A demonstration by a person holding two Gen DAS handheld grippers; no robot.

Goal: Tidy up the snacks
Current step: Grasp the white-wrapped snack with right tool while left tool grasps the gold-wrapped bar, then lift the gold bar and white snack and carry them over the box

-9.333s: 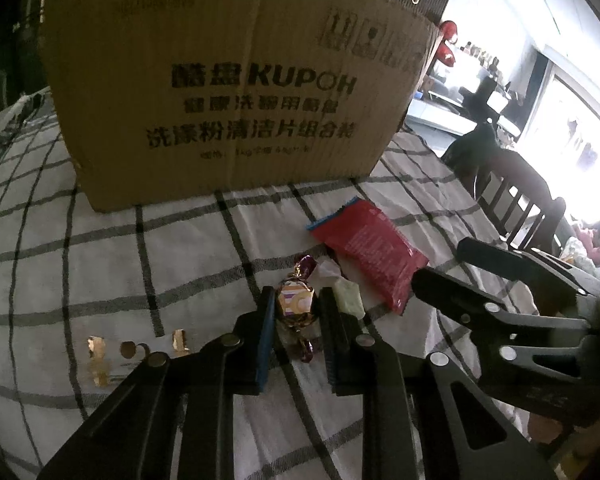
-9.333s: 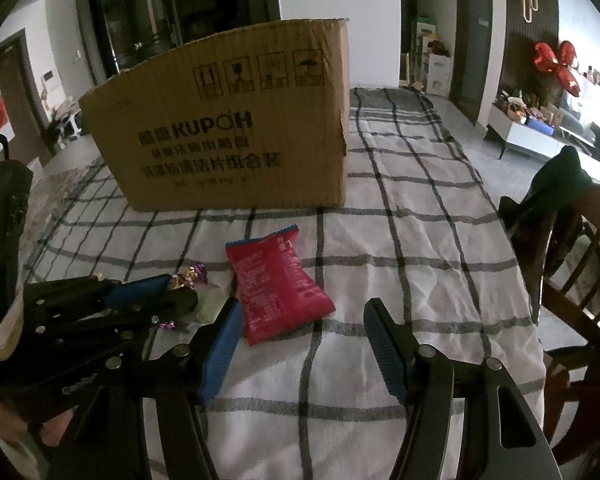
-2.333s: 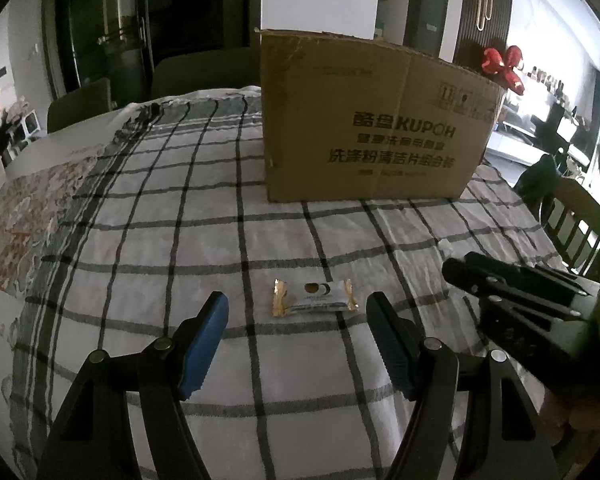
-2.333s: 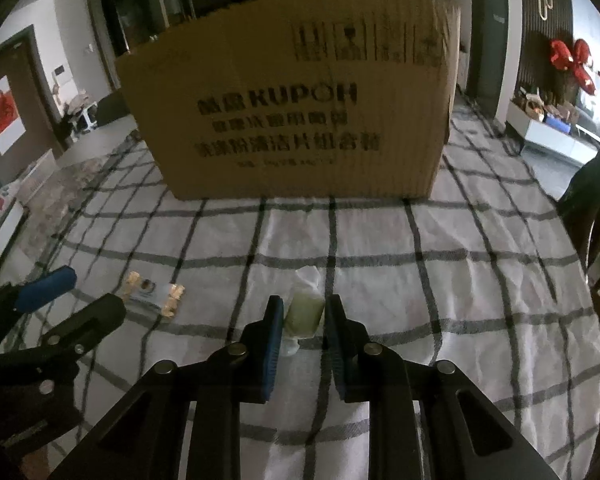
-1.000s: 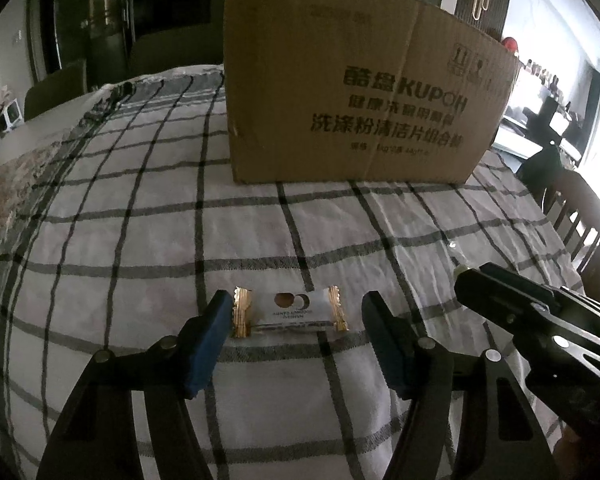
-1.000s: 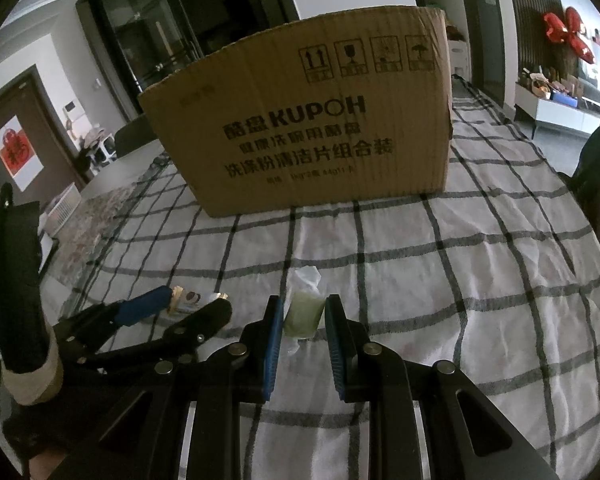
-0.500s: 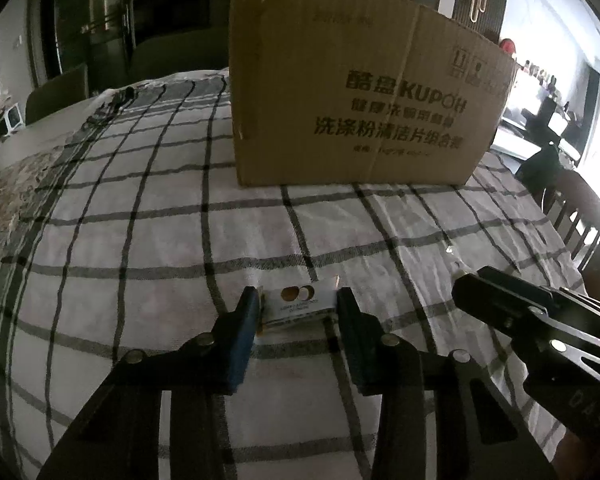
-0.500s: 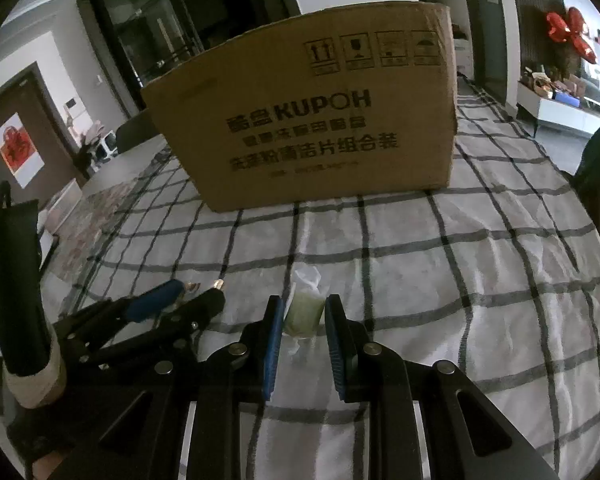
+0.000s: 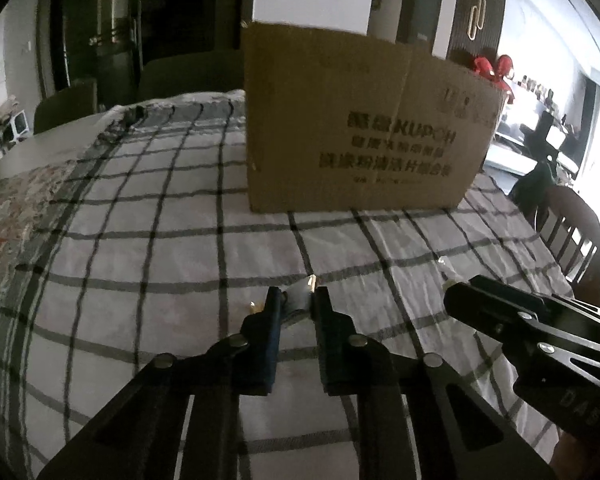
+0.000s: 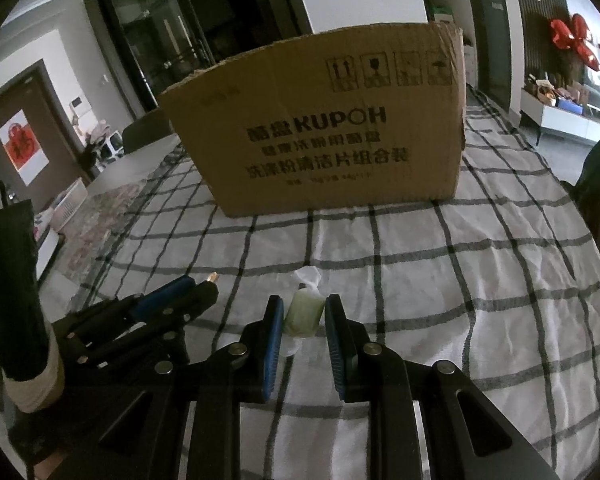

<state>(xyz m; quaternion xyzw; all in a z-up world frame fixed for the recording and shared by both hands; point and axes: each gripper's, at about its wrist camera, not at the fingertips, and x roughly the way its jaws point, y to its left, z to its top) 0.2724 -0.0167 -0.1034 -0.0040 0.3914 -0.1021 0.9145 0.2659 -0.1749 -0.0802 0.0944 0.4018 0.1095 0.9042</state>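
My left gripper is shut on a small white snack bar with gold ends, crumpled between its blue pads and held just above the checked tablecloth. My right gripper is shut on a pale green wrapped candy with a white twisted end. Each gripper shows in the other's view: the right gripper at the right edge, the left gripper at the left with the bar's gold end poking out. The brown KUPOH cardboard box stands upright behind both; its inside is hidden.
The box stands at the table's far middle. Dark wooden chairs stand at the right edge. A patterned cloth covers the table's left side.
The left gripper has shut fully on the snack bar and lifted it, tilting back so the box looks farther. The right gripper still holds the green candy, nearly unmoved.
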